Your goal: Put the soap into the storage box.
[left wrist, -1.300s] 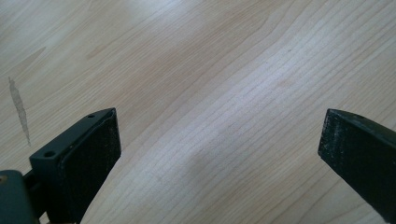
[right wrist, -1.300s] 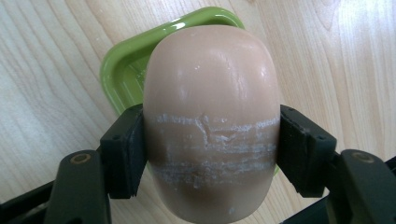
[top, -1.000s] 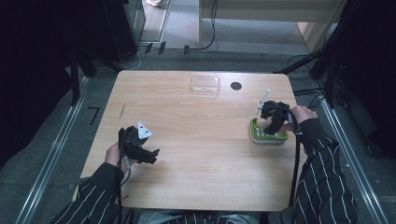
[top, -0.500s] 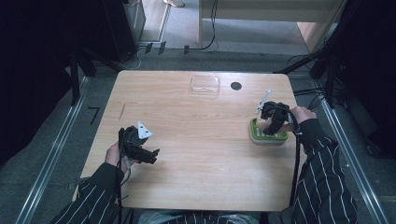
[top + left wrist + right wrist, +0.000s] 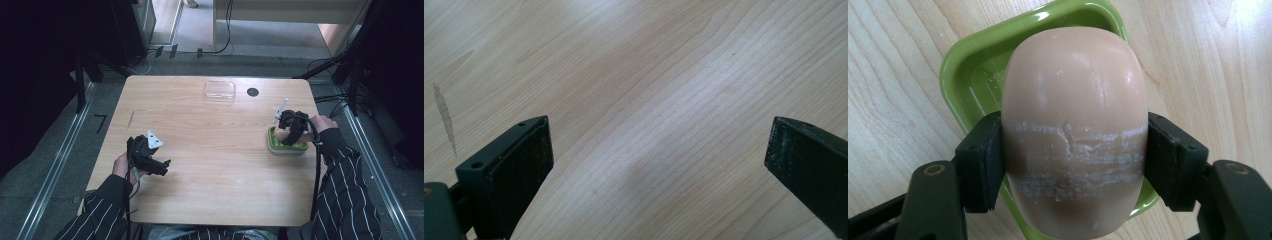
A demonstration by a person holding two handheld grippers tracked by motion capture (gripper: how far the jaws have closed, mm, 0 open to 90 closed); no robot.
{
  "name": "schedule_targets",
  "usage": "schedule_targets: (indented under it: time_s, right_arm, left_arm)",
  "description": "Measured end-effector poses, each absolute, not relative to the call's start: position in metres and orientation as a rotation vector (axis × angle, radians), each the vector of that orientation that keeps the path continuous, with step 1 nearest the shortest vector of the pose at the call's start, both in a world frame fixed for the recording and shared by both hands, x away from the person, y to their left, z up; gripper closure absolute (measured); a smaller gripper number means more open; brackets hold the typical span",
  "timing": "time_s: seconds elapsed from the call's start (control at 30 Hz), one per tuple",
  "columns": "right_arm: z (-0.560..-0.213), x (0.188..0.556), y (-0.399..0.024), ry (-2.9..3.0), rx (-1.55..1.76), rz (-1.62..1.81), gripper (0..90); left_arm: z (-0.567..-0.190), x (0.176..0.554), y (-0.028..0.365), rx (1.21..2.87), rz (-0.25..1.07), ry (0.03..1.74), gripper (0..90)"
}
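Note:
A smooth peach-coloured bar of soap [image 5: 1075,125] with white scuff lines sits between the jaws of my right gripper [image 5: 1075,165], which is shut on its two sides. Under it lies a green dish [image 5: 983,65]. From above, the right gripper [image 5: 290,131] is over the green dish [image 5: 272,145] near the table's right edge. My left gripper [image 5: 159,166] rests low over the front left of the table. Its jaws stand wide apart in the left gripper view, with bare wood between them [image 5: 659,160].
A clear plastic lid or box [image 5: 220,91] lies at the back middle of the wooden table [image 5: 210,170]. A small black round spot [image 5: 253,92] is beside it. Cables run along the floor around the table.

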State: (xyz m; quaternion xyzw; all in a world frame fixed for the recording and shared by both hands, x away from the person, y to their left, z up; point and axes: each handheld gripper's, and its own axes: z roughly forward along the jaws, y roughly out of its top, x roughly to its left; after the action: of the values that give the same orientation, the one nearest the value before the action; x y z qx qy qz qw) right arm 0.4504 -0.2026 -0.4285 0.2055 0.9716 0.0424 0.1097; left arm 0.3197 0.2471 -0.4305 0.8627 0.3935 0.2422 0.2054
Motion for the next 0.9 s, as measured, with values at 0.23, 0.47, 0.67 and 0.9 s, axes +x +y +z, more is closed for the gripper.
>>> schedule_targets:
  time_s: [0.23, 0.47, 0.67, 0.9]
  right_arm:
    - [-0.433, 0.453, -0.204, 2.858, 0.624, 0.111, 33.4]
    - [-0.438, 0.454, -0.204, 2.863, 0.647, 0.116, 33.4]
    - [-0.44, 0.456, -0.206, 2.87, 0.659, 0.11, 33.3]
    - [-0.444, 0.457, -0.205, 2.879, 0.682, 0.086, 33.3]
  left_arm:
    - [-0.431, 0.32, 0.248, 2.407, 0.671, 1.099, 0.0]
    - [-0.431, 0.32, 0.248, 2.408, 0.672, 1.097, 0.0]
    - [-0.431, 0.32, 0.248, 2.407, 0.672, 1.098, 0.0]
    - [-0.431, 0.32, 0.247, 2.404, 0.674, 1.099, 0.0]
